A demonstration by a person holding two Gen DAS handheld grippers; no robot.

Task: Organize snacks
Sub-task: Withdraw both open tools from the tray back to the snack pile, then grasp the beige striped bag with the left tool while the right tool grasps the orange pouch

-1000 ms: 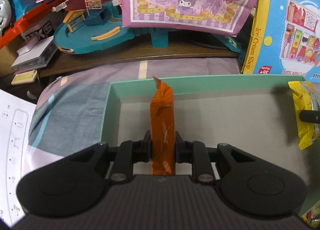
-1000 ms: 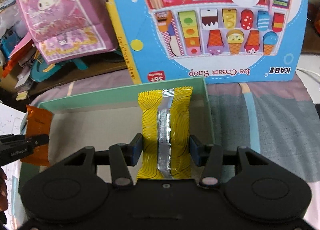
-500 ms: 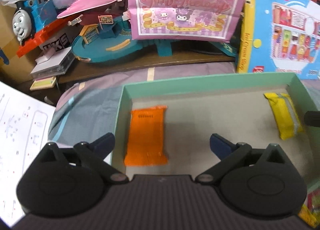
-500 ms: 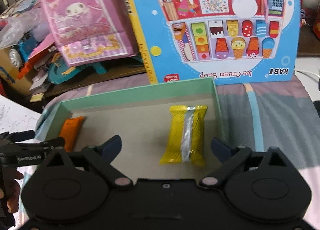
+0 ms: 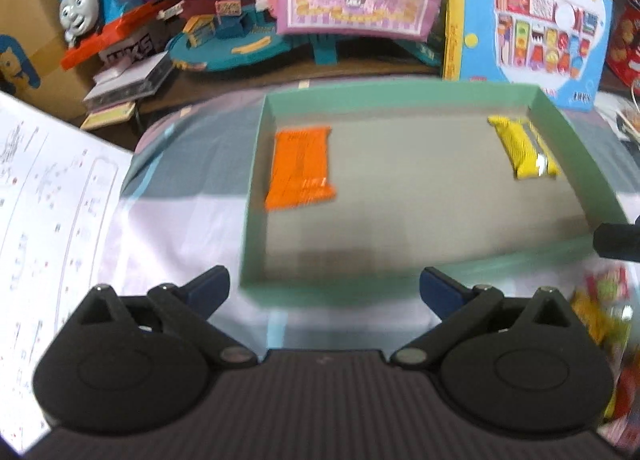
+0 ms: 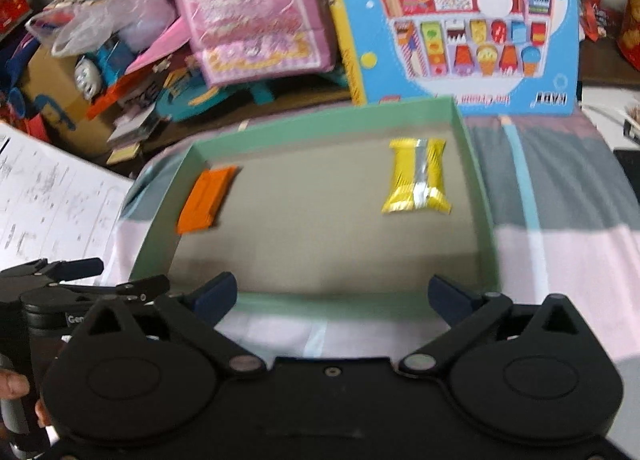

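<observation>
Left gripper (image 5: 322,286) and right gripper (image 6: 332,294) gape empty — flat orange packet (image 5: 300,168), crinkly yellow wrapper (image 6: 416,176) in cardboard tray (image 6: 320,128).

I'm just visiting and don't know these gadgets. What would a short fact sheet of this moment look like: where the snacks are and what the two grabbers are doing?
container: green tray on a striped cloth
orange packet: lying flat in the tray, near its left wall
yellow packet: lying flat in the tray, near its right wall
packets: apart, not touching
left gripper: open, empty, at the tray's near edge
right gripper: open, empty, at the tray's near edge
more snacks: blurred wrappers outside the tray
</observation>
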